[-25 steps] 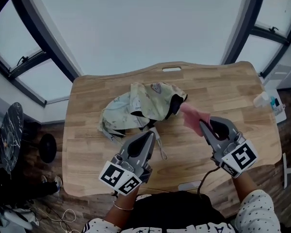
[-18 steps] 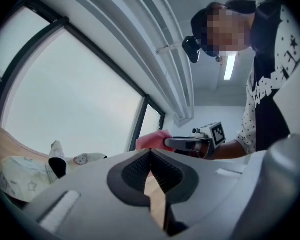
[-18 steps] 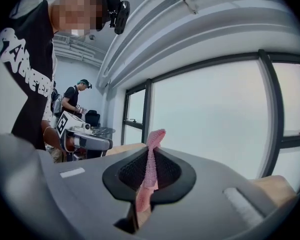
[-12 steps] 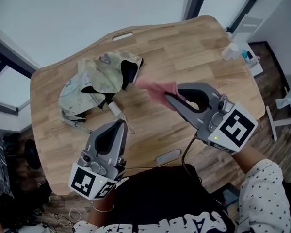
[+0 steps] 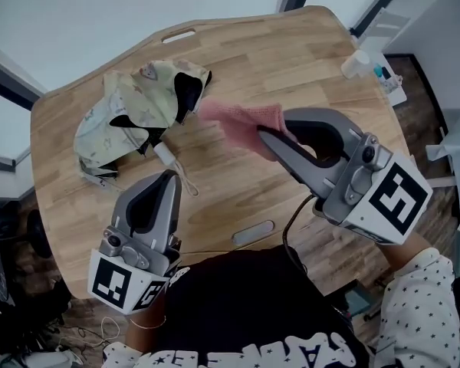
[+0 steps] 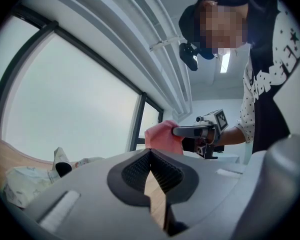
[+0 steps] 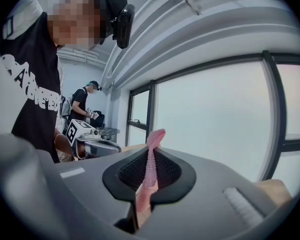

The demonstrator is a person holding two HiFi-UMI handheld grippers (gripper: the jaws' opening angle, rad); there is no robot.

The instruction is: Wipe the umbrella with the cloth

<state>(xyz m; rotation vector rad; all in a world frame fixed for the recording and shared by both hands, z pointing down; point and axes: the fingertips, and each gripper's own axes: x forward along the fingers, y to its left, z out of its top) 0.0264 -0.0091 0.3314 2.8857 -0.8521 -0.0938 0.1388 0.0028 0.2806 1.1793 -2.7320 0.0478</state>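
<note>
In the head view, the pink cloth (image 5: 241,121) is clamped in the right gripper (image 5: 262,134), near the folded umbrella (image 5: 130,110), which lies ahead of the left gripper (image 5: 171,176). In the left gripper view, the jaws are closed on nothing. In the right gripper view, only a thin fold is pinched. It could be dragged out during wiping, and the unheld umbrella could be pushed away.

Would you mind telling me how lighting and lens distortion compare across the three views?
Head view: dim and soft-lit, the table edge bowed by the wide lens. Left gripper view: round fisheye frame with black corners, window washed out pale. Right gripper view: same black corners; the cloth in the jaws is sharp.
</note>
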